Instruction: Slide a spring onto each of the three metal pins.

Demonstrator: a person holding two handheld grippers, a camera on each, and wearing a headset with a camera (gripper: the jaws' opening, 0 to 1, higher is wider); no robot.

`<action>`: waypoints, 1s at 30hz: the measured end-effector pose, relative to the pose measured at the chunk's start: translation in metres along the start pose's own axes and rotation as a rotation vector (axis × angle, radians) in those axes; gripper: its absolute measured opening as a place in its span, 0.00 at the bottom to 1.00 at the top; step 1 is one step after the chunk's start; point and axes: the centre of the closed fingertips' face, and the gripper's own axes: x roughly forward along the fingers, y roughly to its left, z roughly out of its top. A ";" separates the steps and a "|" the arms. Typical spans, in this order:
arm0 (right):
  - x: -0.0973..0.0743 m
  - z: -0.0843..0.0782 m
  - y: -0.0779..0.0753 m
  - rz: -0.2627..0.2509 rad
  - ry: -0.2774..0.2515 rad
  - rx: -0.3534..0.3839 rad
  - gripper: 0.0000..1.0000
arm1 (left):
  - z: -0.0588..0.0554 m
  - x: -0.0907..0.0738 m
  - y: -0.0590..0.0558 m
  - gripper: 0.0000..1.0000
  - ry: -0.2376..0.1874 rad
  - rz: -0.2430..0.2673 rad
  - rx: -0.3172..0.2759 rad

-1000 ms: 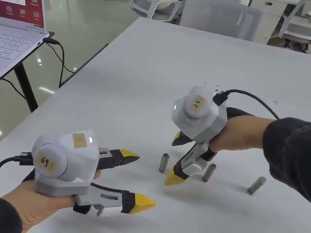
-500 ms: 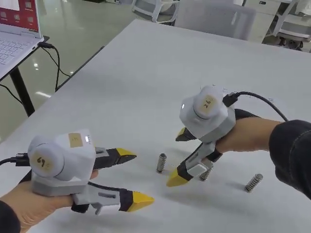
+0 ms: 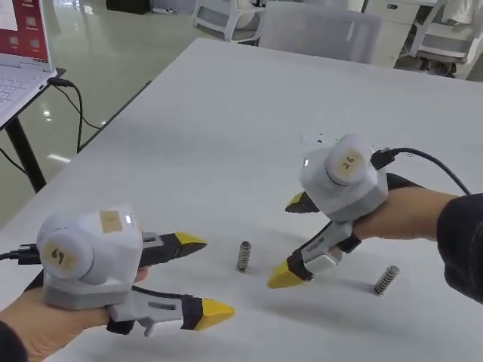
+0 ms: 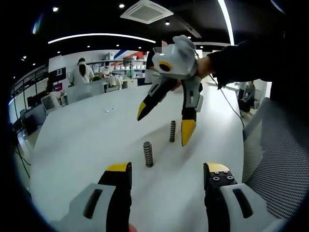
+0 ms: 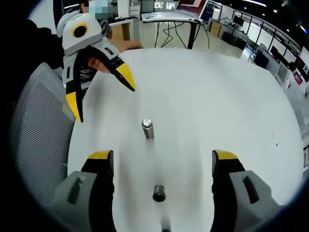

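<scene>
Spring upright on white table

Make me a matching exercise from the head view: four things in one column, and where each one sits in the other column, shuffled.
1. left claw
2. upright spring
3. second spring
4. laptop

A. beside the table, upper left
B. right of the right claw
C. between the two claws
D. bottom left, open and empty

Pairs: 1-D, 2-C, 3-B, 4-A.
</scene>
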 end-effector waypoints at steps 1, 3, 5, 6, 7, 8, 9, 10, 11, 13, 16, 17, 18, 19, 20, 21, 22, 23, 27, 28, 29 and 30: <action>-0.001 -0.001 0.000 -0.003 -0.003 0.005 0.85 | 0.000 0.000 0.000 0.58 0.000 0.001 0.000; -0.004 -0.005 -0.001 -0.016 -0.009 0.011 0.87 | 0.001 0.000 0.001 0.58 -0.002 0.002 0.000; -0.008 -0.008 -0.001 -0.024 -0.016 0.025 0.87 | 0.002 0.000 0.002 0.58 -0.002 0.003 0.002; -0.009 -0.009 -0.001 -0.029 -0.018 0.028 0.87 | 0.002 0.000 0.001 0.58 -0.003 0.002 0.003; -0.011 -0.011 -0.002 -0.036 -0.021 0.031 0.87 | 0.003 0.000 0.001 0.58 -0.002 0.000 0.006; -0.013 -0.012 -0.002 -0.040 -0.024 0.034 0.88 | 0.003 0.001 0.001 0.58 0.000 0.000 0.008; -0.015 -0.013 -0.003 -0.046 -0.028 0.040 0.88 | 0.004 0.001 0.001 0.58 0.000 -0.001 0.009; -0.016 -0.014 -0.003 -0.051 -0.032 0.044 0.88 | 0.004 0.001 0.001 0.58 0.000 -0.002 0.009; -0.019 -0.015 -0.004 -0.063 -0.039 0.048 0.88 | 0.005 0.002 0.002 0.58 0.000 -0.002 0.010; -0.023 -0.017 -0.006 -0.071 -0.048 0.062 0.89 | 0.006 0.002 0.002 0.58 -0.002 -0.002 0.011; -0.027 -0.022 -0.007 -0.089 -0.057 0.076 0.89 | 0.007 0.002 0.002 0.58 -0.001 -0.001 0.013; -0.028 -0.023 -0.008 -0.092 -0.059 0.082 0.89 | 0.007 0.002 0.002 0.58 -0.001 -0.001 0.013; -0.031 -0.025 -0.009 -0.100 -0.064 0.090 0.89 | 0.008 0.003 0.002 0.58 -0.001 -0.001 0.014; -0.031 -0.026 -0.009 -0.103 -0.066 0.092 0.89 | 0.008 0.003 0.002 0.58 -0.002 -0.001 0.014; -0.034 -0.028 -0.009 -0.111 -0.072 0.098 0.90 | 0.009 0.003 0.002 0.58 -0.002 -0.001 0.015; -0.037 -0.030 -0.010 -0.119 -0.077 0.107 0.90 | 0.009 0.003 0.002 0.59 -0.002 -0.001 0.016; -0.039 -0.032 -0.011 -0.126 -0.081 0.112 0.90 | 0.010 0.004 0.002 0.59 -0.002 -0.001 0.016; -0.041 -0.033 -0.011 -0.133 -0.085 0.116 0.90 | 0.010 0.004 0.002 0.59 -0.002 -0.002 0.017; -0.050 -0.043 -0.014 -0.158 -0.098 0.145 0.91 | 0.011 0.007 0.001 0.59 0.000 -0.006 0.019; -0.052 -0.047 -0.014 -0.167 -0.101 0.154 0.91 | 0.011 0.008 0.000 0.59 0.001 -0.008 0.019; -0.054 -0.049 -0.014 -0.173 -0.103 0.159 0.91 | 0.011 0.008 0.000 0.59 0.001 -0.009 0.020; -0.056 -0.052 -0.014 -0.179 -0.106 0.168 0.91 | 0.011 0.009 0.000 0.59 0.003 -0.011 0.021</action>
